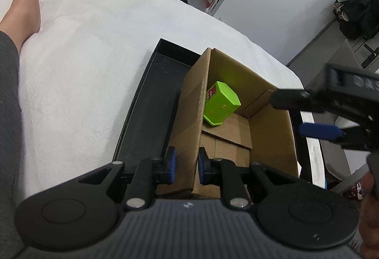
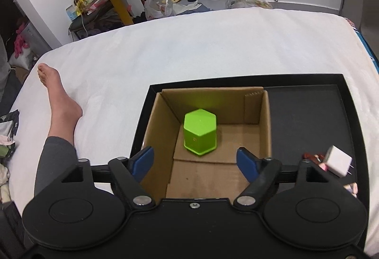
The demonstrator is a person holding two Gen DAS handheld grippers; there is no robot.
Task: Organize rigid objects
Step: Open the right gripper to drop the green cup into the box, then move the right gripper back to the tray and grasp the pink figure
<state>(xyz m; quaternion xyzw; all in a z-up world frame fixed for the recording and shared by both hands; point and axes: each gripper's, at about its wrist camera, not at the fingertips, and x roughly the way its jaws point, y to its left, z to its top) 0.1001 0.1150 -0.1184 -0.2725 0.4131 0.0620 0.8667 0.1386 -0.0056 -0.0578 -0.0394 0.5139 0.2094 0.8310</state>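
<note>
Green cup [image 2: 200, 132] sits upside down inside cardboard box [image 2: 265, 121] on black tray [image 2: 308, 121]; right gripper [image 2: 196, 161] open and empty above it; left gripper [image 1: 187, 165] clamps box wall; white charger [image 2: 338, 161] seemingly still to sort.

I see a brown corrugated-cardboard box [image 2: 257, 116], matt and scuffed, holding a smooth, glossy lime-green hexagonal plastic container [image 2: 200, 132]. The black tray [image 2: 308, 121] looks matt and dusty; the white bed cover [image 2: 189, 45] is soft, nubbly cloth.
</note>
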